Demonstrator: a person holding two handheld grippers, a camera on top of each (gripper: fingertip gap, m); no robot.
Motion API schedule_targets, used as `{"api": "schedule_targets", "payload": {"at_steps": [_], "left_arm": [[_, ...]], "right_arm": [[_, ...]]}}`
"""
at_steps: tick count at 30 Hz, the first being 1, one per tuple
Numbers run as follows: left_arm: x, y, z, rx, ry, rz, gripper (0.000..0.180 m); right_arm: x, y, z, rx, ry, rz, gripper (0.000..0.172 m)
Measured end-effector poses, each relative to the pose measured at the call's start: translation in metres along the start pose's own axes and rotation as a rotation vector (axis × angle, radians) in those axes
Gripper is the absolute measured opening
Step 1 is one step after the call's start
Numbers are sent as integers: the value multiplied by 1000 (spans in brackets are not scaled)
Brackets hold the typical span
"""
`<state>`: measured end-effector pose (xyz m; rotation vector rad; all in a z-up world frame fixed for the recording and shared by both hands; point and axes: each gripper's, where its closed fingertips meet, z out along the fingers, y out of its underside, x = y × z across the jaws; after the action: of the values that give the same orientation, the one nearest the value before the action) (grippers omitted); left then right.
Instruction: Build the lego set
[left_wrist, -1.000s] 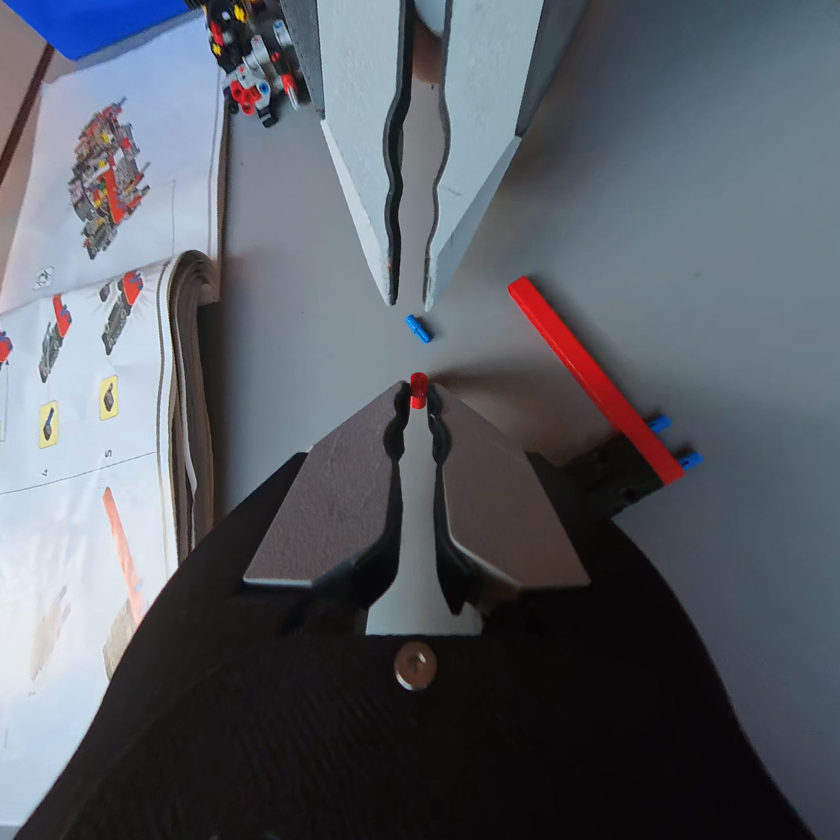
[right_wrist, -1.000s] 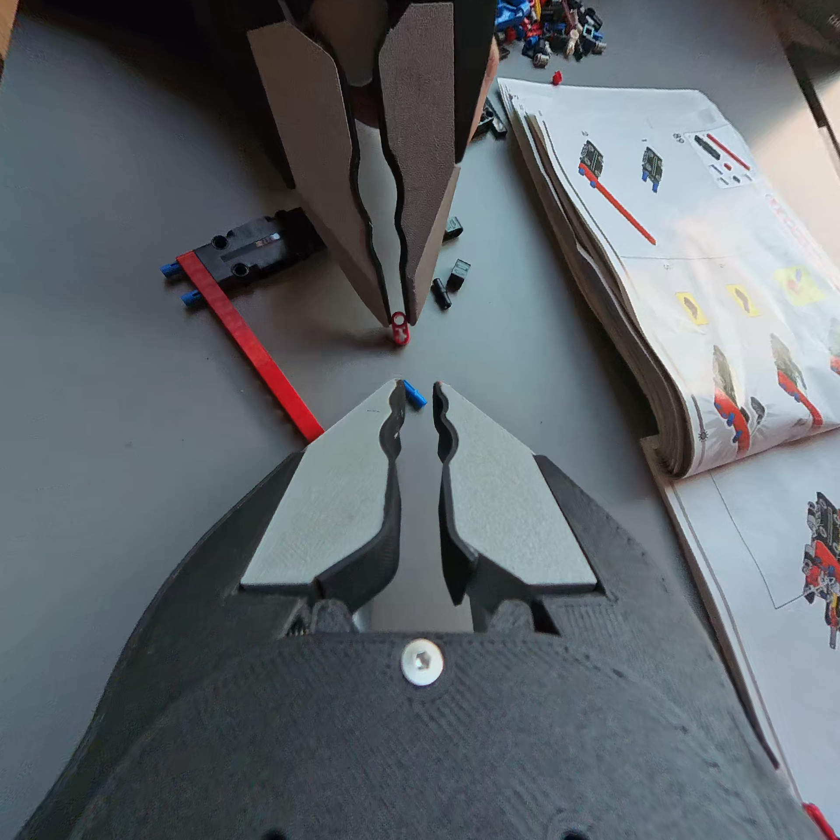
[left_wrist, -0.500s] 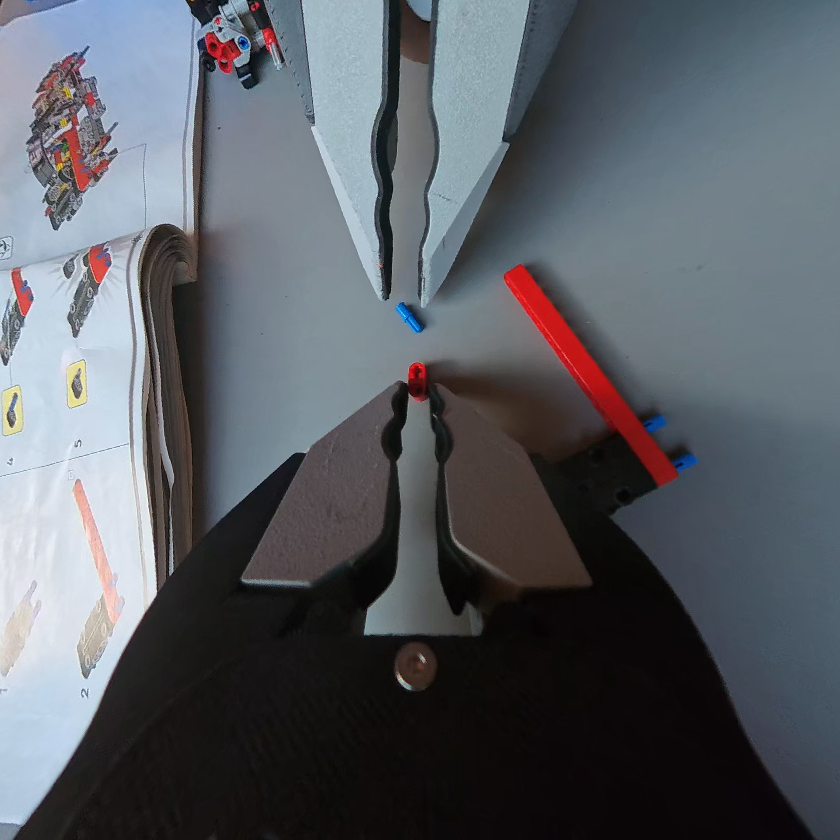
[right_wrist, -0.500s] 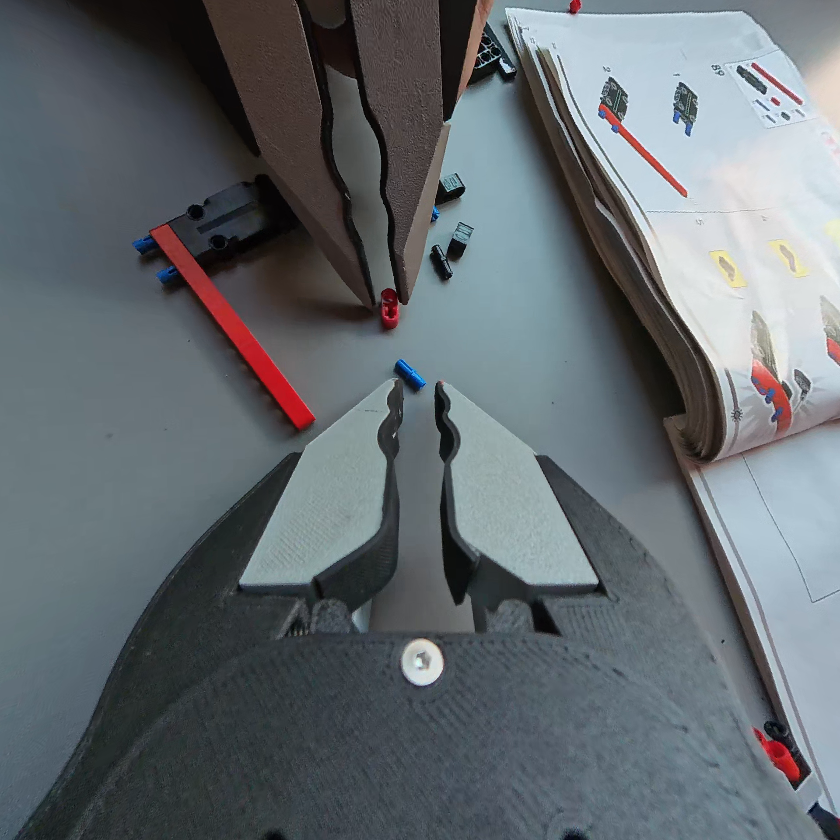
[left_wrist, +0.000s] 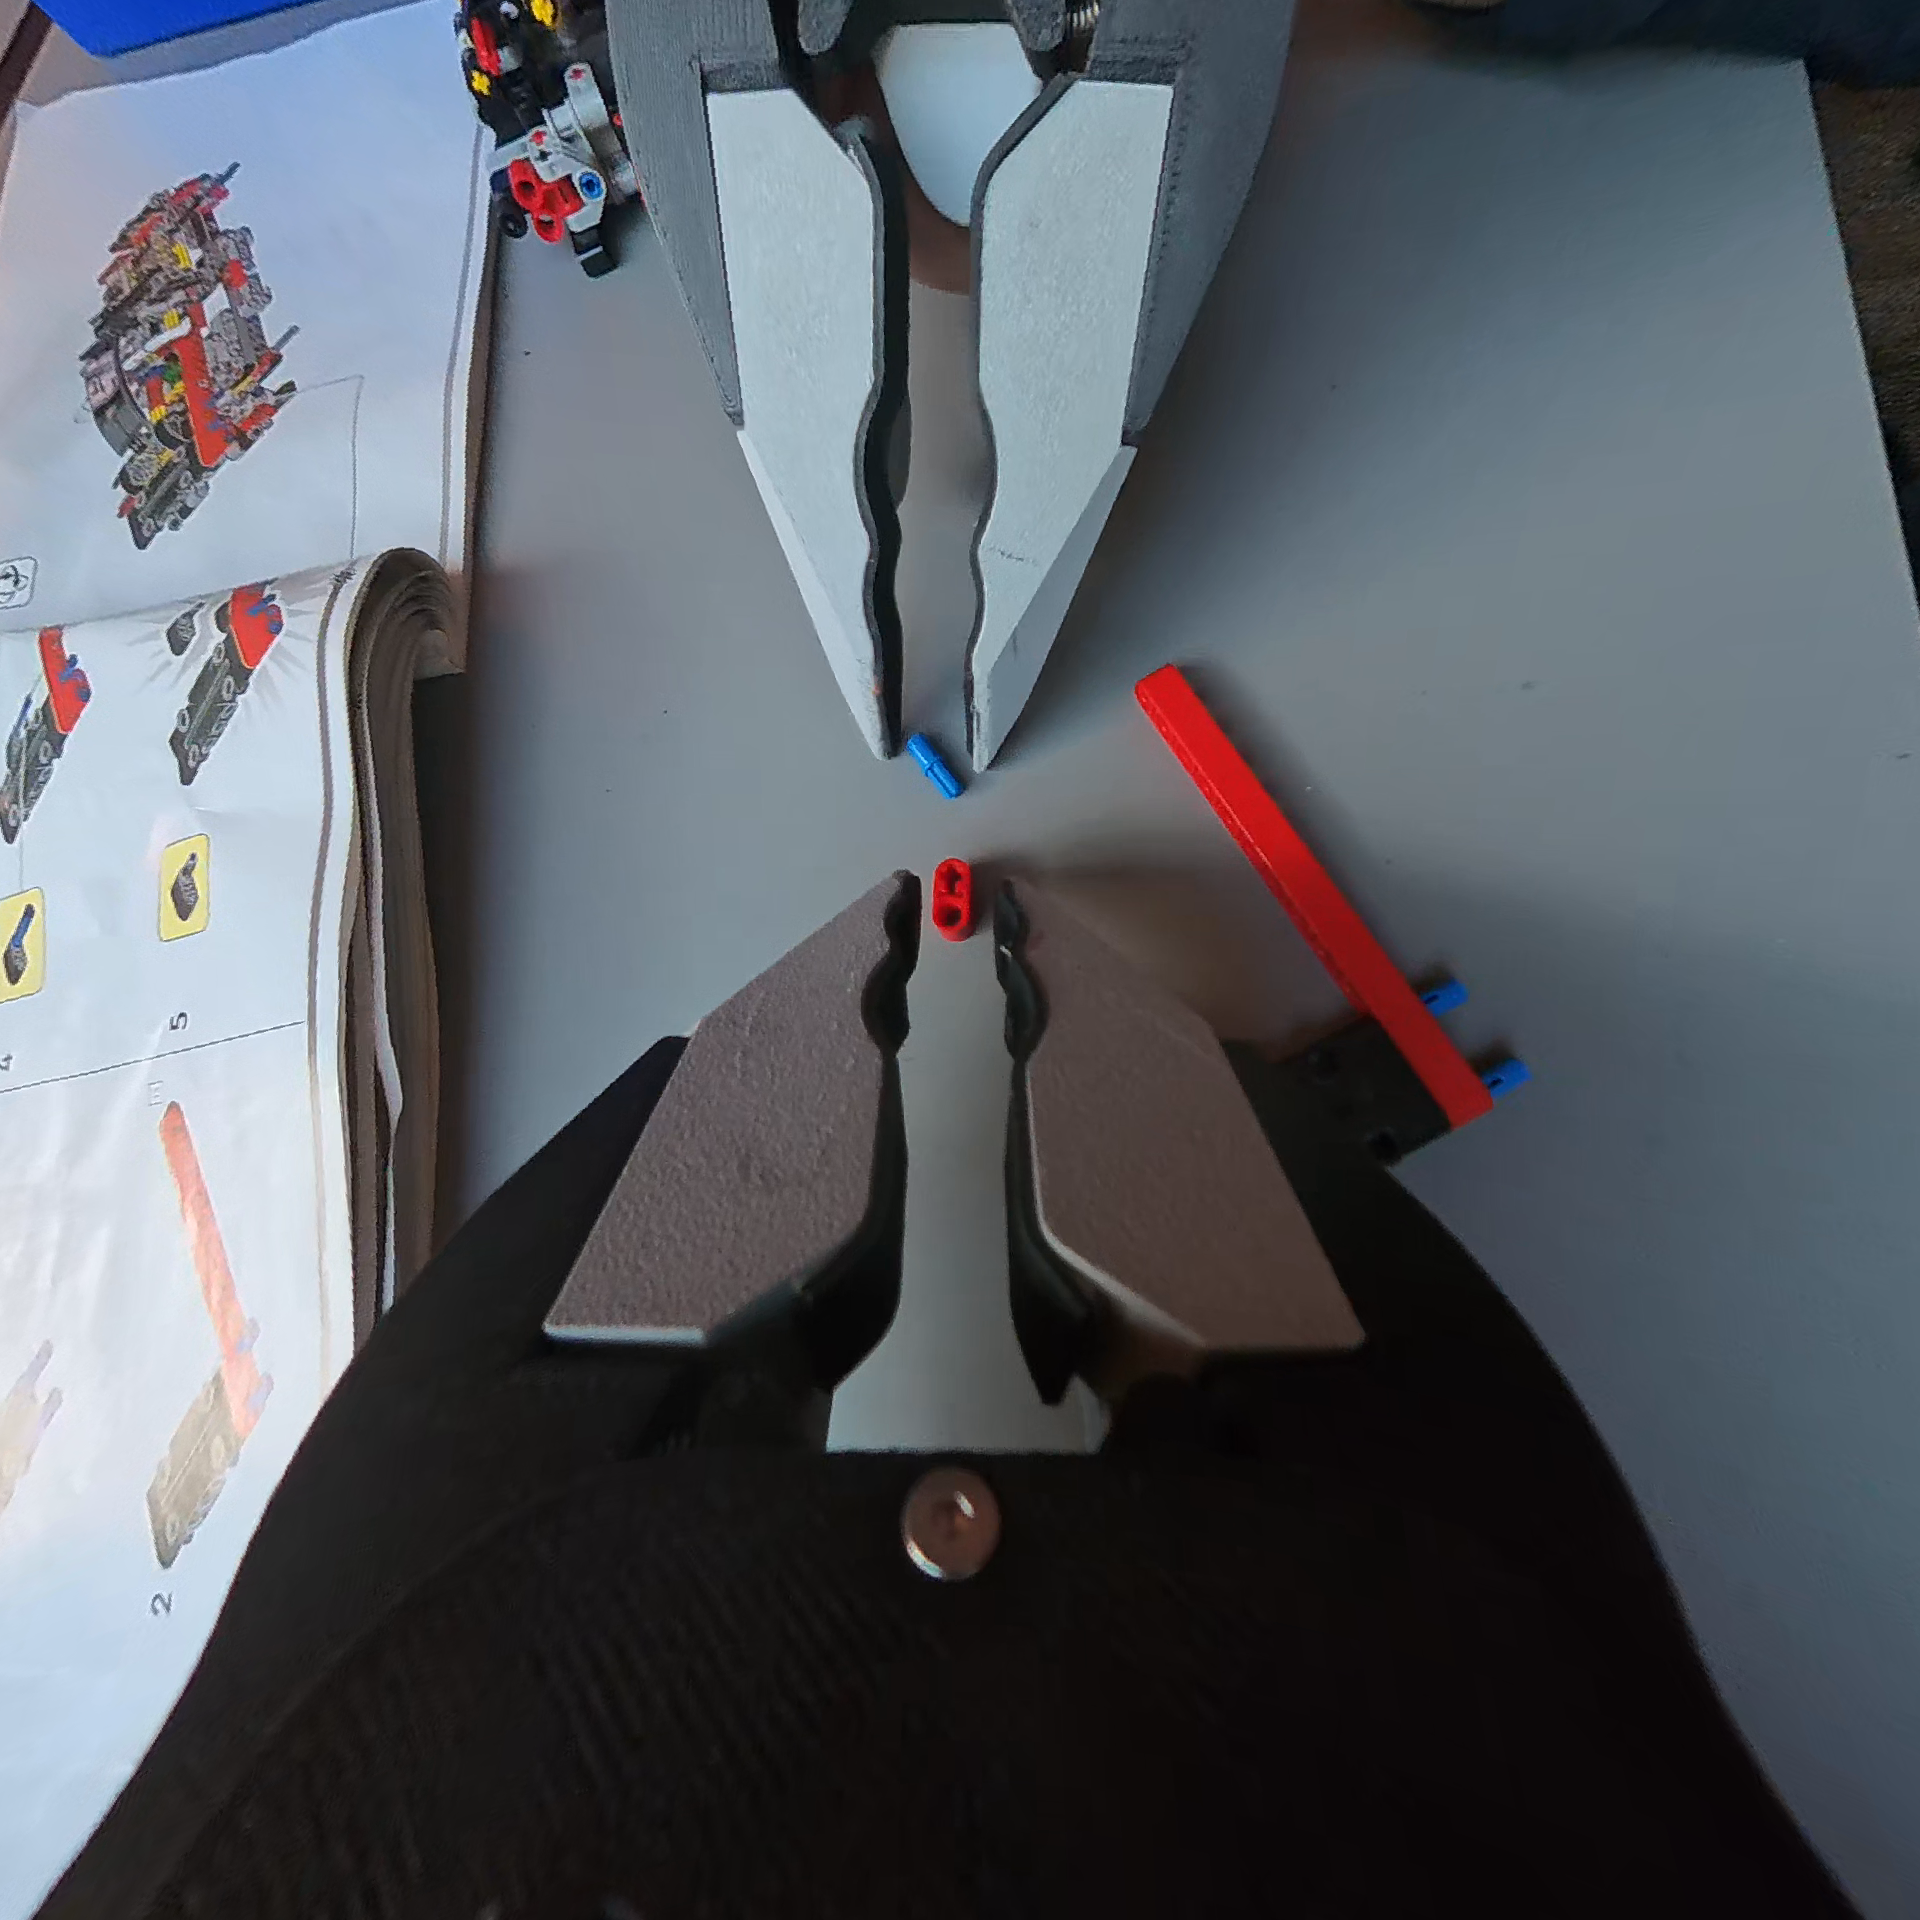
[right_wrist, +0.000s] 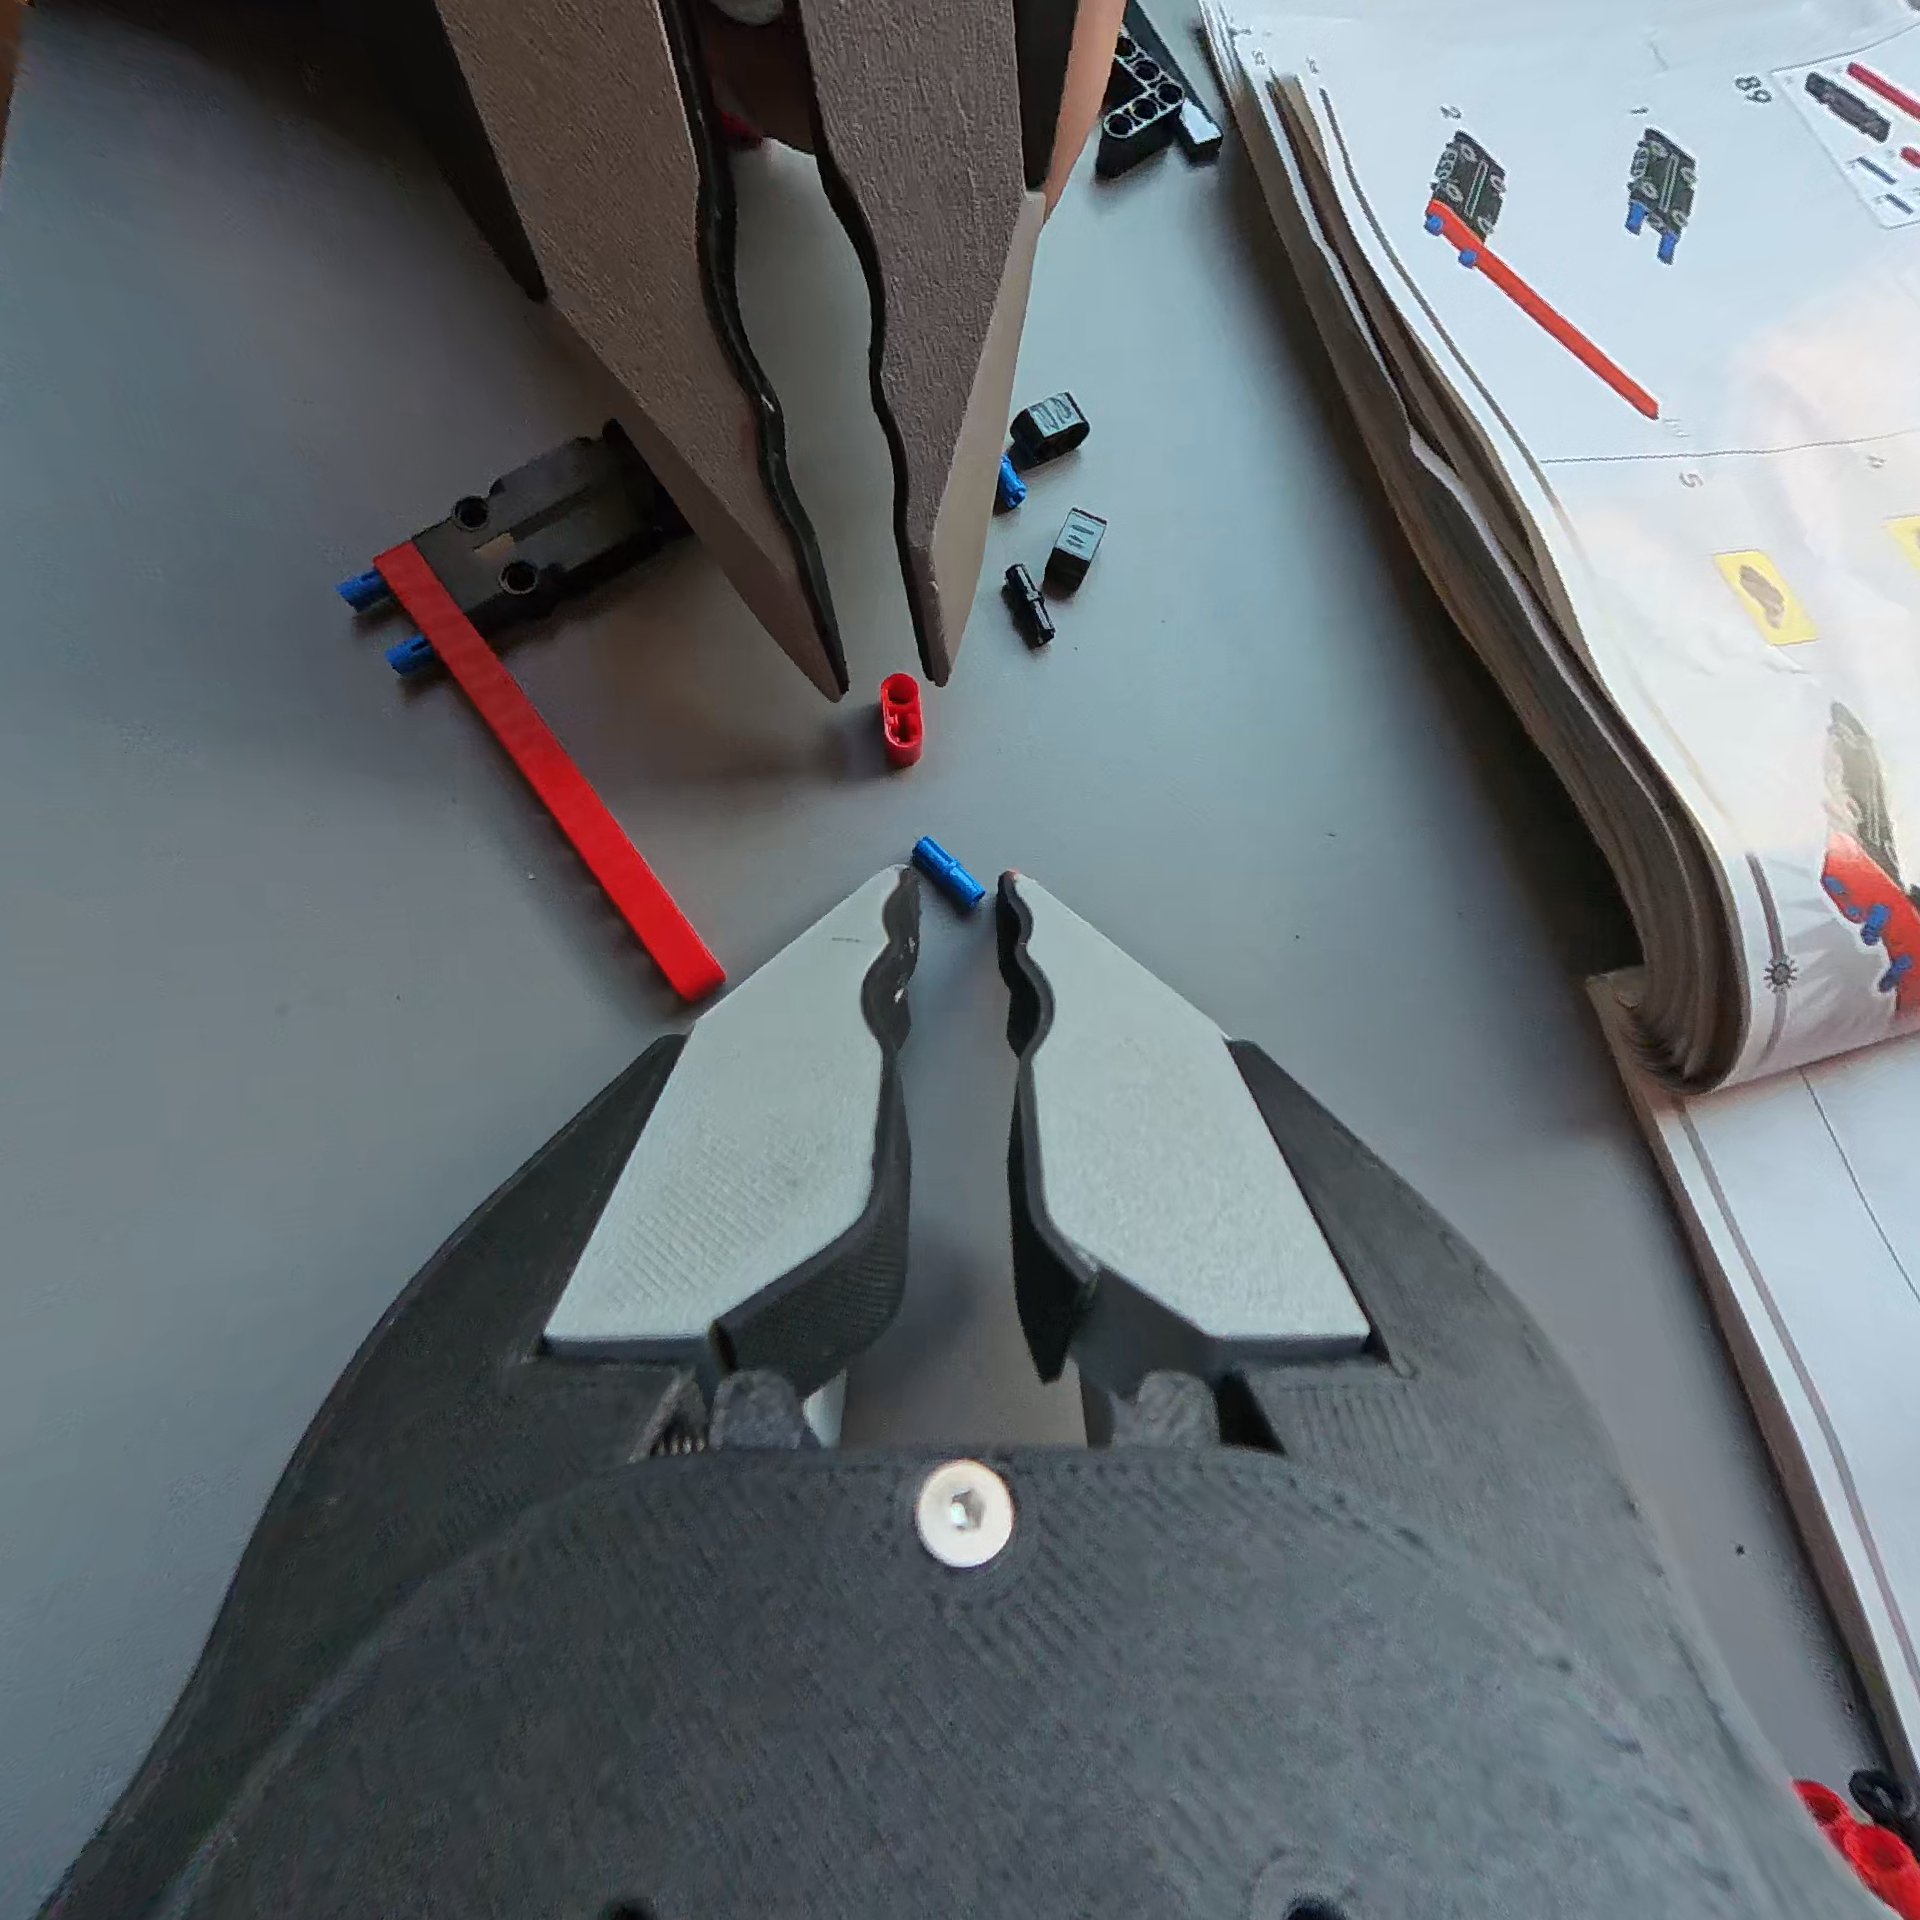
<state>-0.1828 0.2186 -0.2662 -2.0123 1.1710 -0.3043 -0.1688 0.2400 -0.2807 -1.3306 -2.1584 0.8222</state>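
Between the tips of my left fingers (left_wrist: 958, 902) lies a small red two-hole connector (left_wrist: 951, 900), flat on the grey tabletop (left_wrist: 1455, 520). My left fingers stand slightly apart on either side of it, with a sliver of tabletop showing between each pad and the piece, so nothing presses on it; it rests on its own weight.

Straight ahead of those tips, my right fingers (right_wrist: 958, 894) point back at me, also slightly apart. A short blue pin (right_wrist: 948, 875) lies slantwise at their tips, near the left pad and clear of the right one, as far as I can see. It is not clamped either. The two pieces lie near each other, in the narrow stretch between my two sets of fingertips.

To the right of my left fingers a long red beam (left_wrist: 1309, 894) lies flat, joined at its near end to a black block (left_wrist: 1351, 1091) by two blue pins (left_wrist: 1475, 1034) that poke out past it. Beside my left fingers, on the far side as my right view shows it, a few loose black connectors (right_wrist: 1060, 520) are scattered.

An open instruction booklet (left_wrist: 208, 727) lies left of my left fingers, its pages curled. Beyond it stands a partly built model (left_wrist: 551, 177).

As for containers, only a blue corner (left_wrist: 135, 21) shows at the top edge; I cannot tell what it is or whether it holds anything.
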Motion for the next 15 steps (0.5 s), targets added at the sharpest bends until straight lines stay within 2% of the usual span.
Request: {"api": "schedule_targets", "payload": {"at_steps": [3,15], "left_arm": [[-1,-2,0,6,-9,6,12],[-1,-8,8,0,-67,58,11]], "right_arm": [[1,0,0,0,11,-5,1],[0,-8,-3,33,19,-1,0]]}}
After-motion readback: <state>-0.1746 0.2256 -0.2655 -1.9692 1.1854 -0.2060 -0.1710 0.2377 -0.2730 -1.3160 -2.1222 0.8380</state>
